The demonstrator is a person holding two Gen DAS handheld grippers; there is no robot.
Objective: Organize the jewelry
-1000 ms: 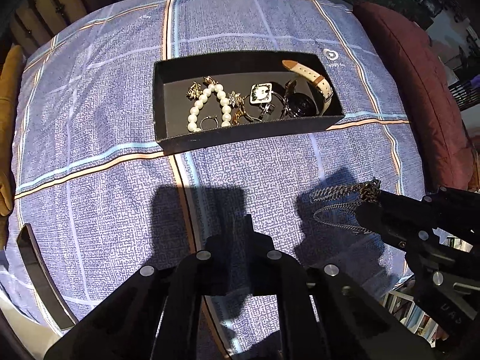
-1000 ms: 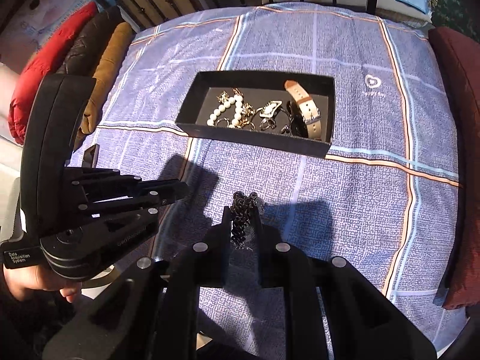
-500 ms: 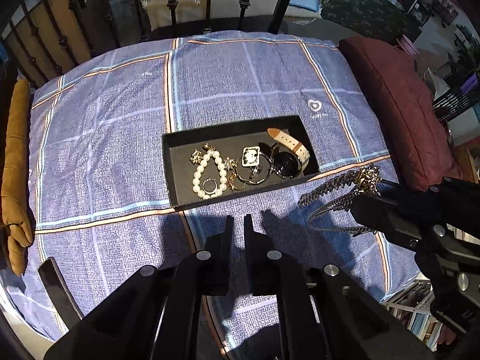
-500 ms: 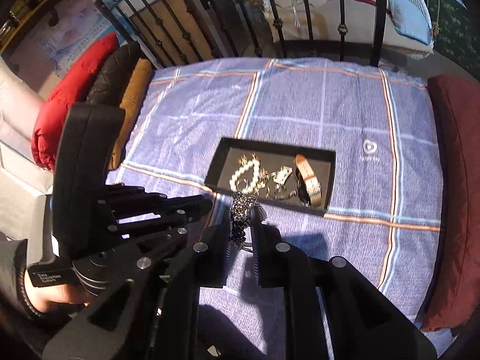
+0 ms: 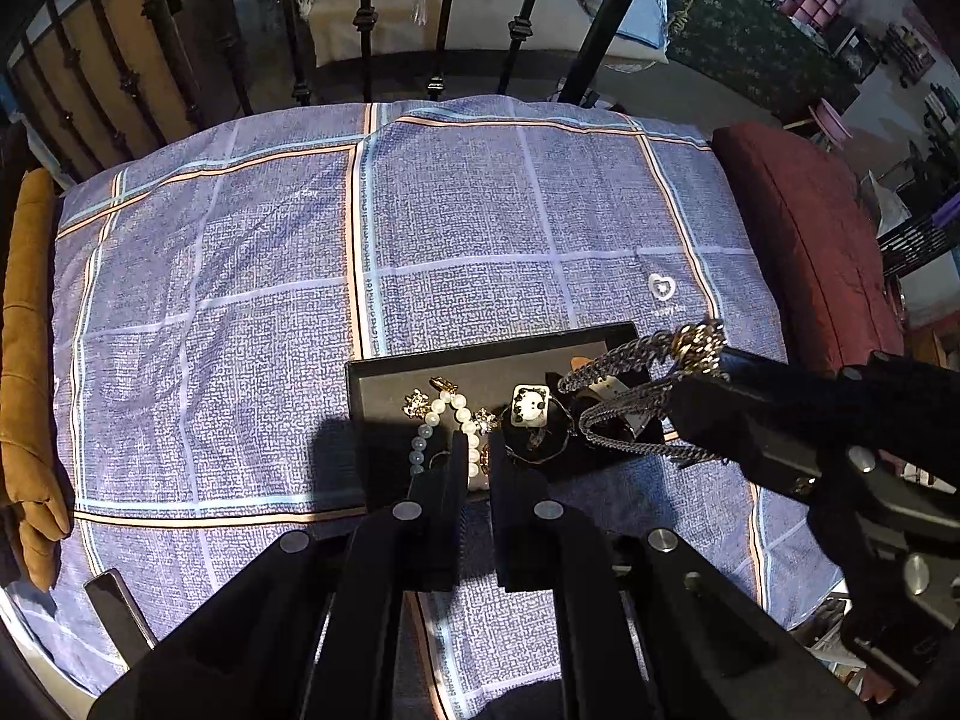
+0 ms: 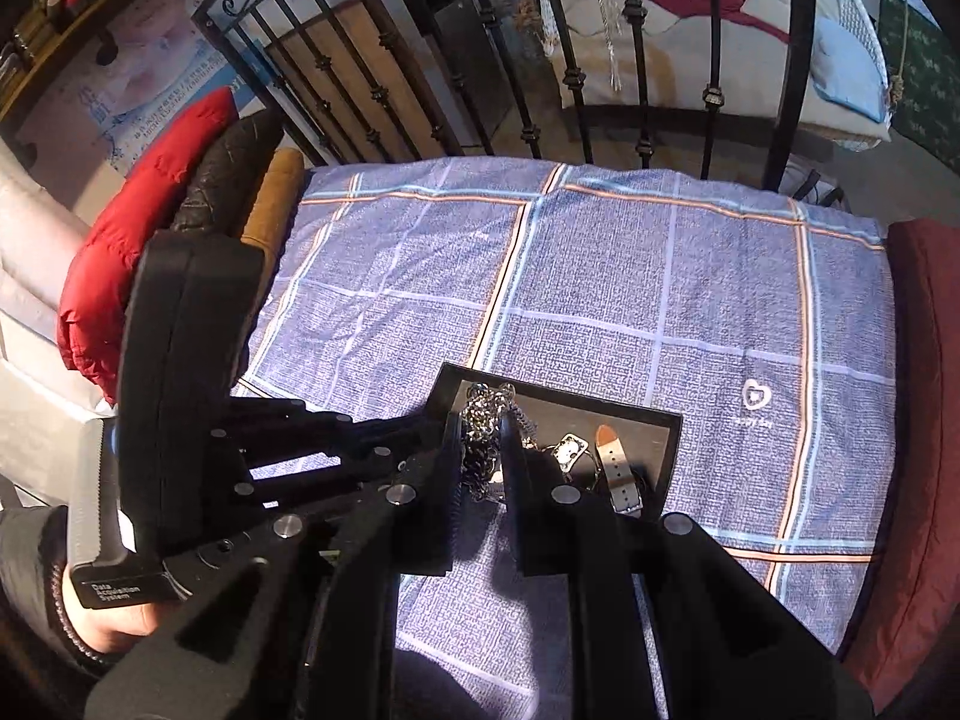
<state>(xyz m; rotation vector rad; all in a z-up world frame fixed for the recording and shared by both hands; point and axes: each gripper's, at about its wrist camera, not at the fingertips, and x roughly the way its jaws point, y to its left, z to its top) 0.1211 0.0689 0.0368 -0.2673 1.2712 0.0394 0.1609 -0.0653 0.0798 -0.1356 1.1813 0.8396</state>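
A black tray (image 5: 384, 372) lies on the blue checked bedspread. It holds a pearl bracelet (image 5: 447, 405), a square-faced watch (image 5: 531, 405), a tan-strapped watch (image 6: 618, 468) and small gold pieces. My right gripper (image 6: 483, 420) is shut on a metal chain necklace (image 6: 480, 450) and holds it in the air over the tray; the chain's loops also show in the left wrist view (image 5: 624, 402). My left gripper (image 5: 478, 441) is shut and empty, raised in front of the tray's near side.
A dark phone (image 5: 117, 606) lies at the bed's near left edge. A dark red cushion (image 5: 804, 240) lies along the right side, an ochre cushion (image 5: 24, 312) on the left. A black iron bed frame (image 6: 570, 78) stands behind.
Both grippers have risen and moved forward toward the tray. The right one has lifted the chain off the bedspread and carried it over the tray.
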